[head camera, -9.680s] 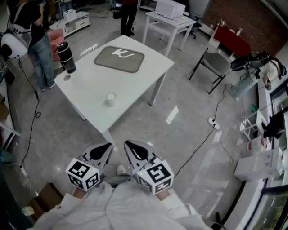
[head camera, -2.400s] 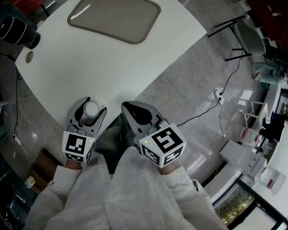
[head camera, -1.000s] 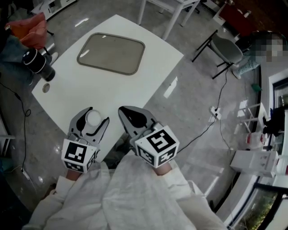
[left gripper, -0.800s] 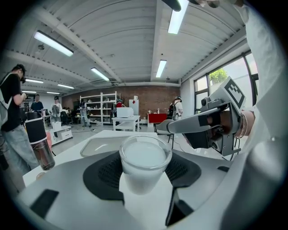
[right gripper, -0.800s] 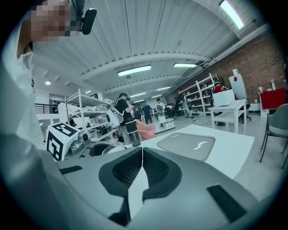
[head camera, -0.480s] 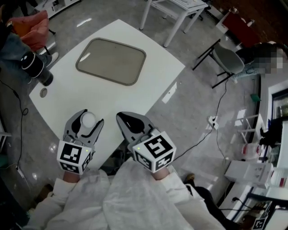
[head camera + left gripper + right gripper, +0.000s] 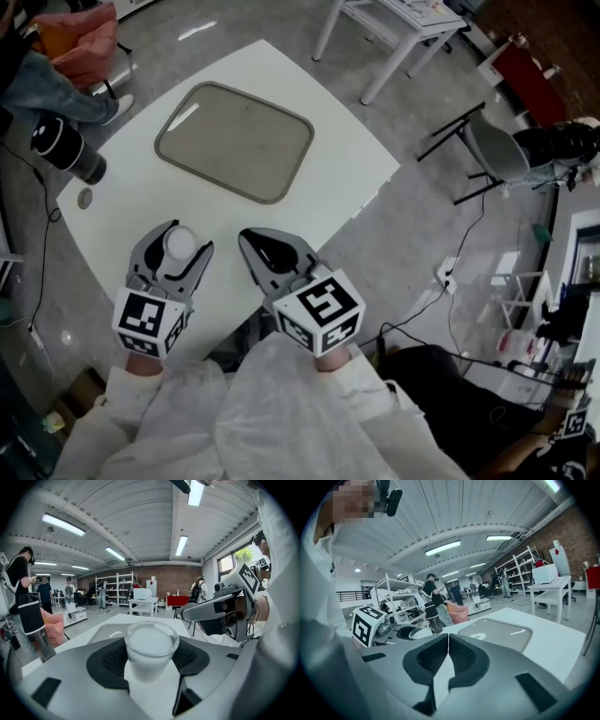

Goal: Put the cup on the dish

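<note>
Big picture first: a grey polished floor (image 7: 412, 244) and, on it, the white table (image 7: 333, 183) set cornerwise to the person. On the far half of that table lies the dish (image 7: 234, 141), a flat grey-brown tray with rounded corners, and its surface is bare. A folding chair (image 7: 489, 155) stands off to the right, well apart from the table.

Down at the near edge, two white sleeves (image 7: 281, 412) lead in, each hand carrying its tool. The left gripper (image 7: 184, 238) is over the near part of the table, jaws spread wide and clamped on the cup (image 7: 178, 244). The left gripper view confirms it: the ribbed black pads (image 7: 110, 660) sit against both sides of the frosted white cup (image 7: 151, 644), which is upright, rim up. The dish (image 7: 108, 631) shows just beyond that rim, so the cup is on the near side of the dish and well apart from it.

The right gripper (image 7: 255, 244) is just beside it, near the table's edge. Its own view shows the jaws brought fully together, pad against pad (image 7: 440, 656), with the dish (image 7: 499, 632) ahead on the tabletop.

Smaller things now: a black flask (image 7: 64, 150) stands at the left corner of the table, and near it a small round disc (image 7: 85, 198) lies flat.
</note>
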A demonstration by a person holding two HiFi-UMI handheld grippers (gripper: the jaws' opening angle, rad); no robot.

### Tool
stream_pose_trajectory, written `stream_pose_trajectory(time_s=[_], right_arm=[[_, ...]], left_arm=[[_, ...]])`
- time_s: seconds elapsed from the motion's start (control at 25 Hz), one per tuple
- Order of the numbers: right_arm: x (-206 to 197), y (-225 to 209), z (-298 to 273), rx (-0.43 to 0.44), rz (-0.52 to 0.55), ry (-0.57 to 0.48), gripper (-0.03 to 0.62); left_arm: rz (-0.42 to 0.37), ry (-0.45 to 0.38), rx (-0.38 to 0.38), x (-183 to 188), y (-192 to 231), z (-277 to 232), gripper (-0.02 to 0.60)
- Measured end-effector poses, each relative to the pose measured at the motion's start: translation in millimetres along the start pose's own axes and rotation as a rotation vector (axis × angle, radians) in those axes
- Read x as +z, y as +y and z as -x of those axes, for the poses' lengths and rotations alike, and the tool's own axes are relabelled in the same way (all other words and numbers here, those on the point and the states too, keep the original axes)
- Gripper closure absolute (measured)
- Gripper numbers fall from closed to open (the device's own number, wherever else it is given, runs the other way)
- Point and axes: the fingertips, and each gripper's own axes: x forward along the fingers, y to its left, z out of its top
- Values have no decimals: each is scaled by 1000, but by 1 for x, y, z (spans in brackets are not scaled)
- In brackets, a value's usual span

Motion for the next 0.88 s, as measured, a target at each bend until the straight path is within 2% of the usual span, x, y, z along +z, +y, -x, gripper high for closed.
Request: stream_pose_trajectory(time_s=[0.2, 0.88], right_arm=[[27, -58, -15, 35, -12, 1, 580], [56, -152, -87, 82, -29, 15, 580]], left_arm=[[-10, 18, 10, 31, 6, -58, 308], [-38, 28, 22, 71, 73, -166, 308]])
